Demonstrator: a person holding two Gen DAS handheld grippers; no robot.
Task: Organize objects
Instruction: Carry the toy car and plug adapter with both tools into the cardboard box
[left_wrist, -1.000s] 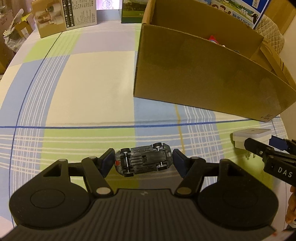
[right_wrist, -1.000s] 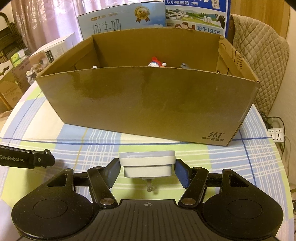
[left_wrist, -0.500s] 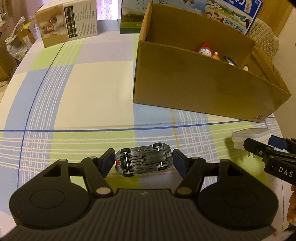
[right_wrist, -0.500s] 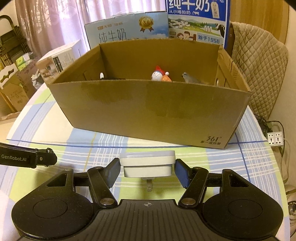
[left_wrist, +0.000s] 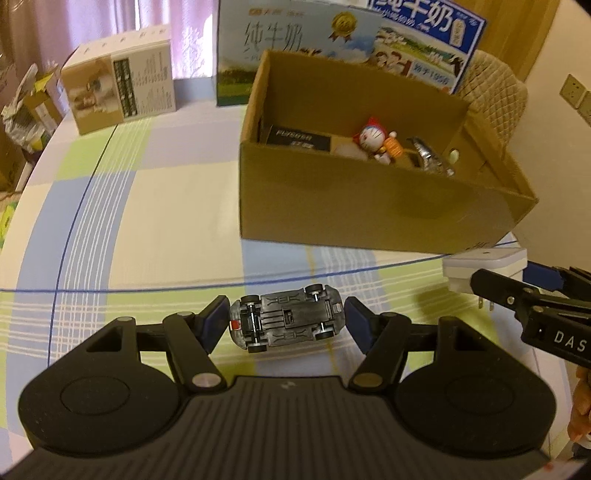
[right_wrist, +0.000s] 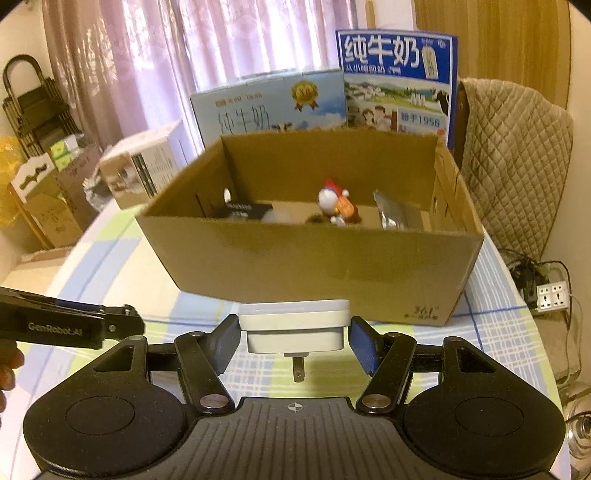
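My left gripper (left_wrist: 286, 325) is shut on a grey toy car (left_wrist: 286, 320), held underside up above the checked tablecloth. My right gripper (right_wrist: 294, 338) is shut on a white plug adapter (right_wrist: 293, 325) with its prongs hanging down; the same adapter (left_wrist: 484, 264) shows at the right edge of the left wrist view. Ahead stands an open cardboard box (left_wrist: 369, 199) (right_wrist: 314, 266). Inside it lie a blue-and-white cat figure (left_wrist: 376, 138), a silver packet (left_wrist: 428, 157) and a black box (left_wrist: 297, 138). Both grippers hover short of the box's near wall.
Milk cartons (right_wrist: 397, 79) stand behind the cardboard box, and a white-and-brown carton (left_wrist: 118, 94) sits at the table's far left. A quilted chair back (right_wrist: 513, 166) is at the right, with a power strip (right_wrist: 554, 295) on the floor. A hand (right_wrist: 7, 369) holds the left gripper.
Both grippers have risen with their loads still held. The box's inside, hidden behind its near wall before, now shows the figure, packet and black box.
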